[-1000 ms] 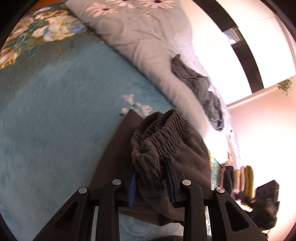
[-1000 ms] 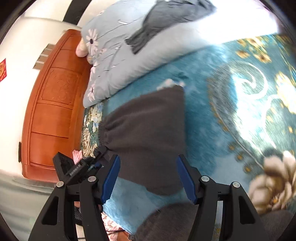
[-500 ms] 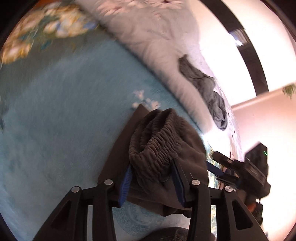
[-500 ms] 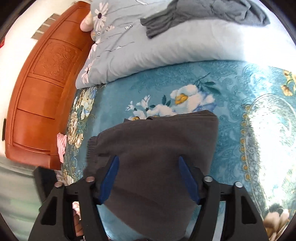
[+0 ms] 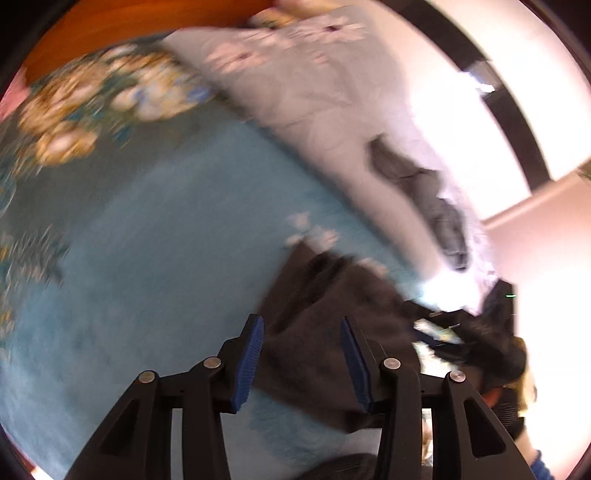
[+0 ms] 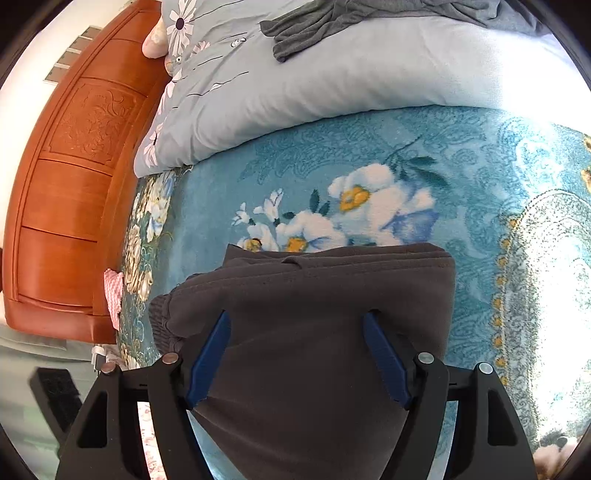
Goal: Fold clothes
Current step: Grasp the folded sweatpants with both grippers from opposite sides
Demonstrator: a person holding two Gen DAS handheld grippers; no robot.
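On the bed: dark garment lies folded flat over the blue floral blanket, layers stacked.
Left gripper: spread, empty, above the garment's left edge.
Right gripper: spread, hovering over it, gripping nothing.
Far side: grey garment on the quilt.

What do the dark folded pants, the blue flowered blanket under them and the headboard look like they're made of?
Dark folded pants: soft, matte knit, probably fleece or cotton jersey, with a gathered elastic waistband at one end.
Blue flowered blanket: plush synthetic pile, probably; fuzzy nap with an embossed pattern and slight sheen.
Headboard: reddish-brown wood or wood veneer, carved panels, glossy varnish.
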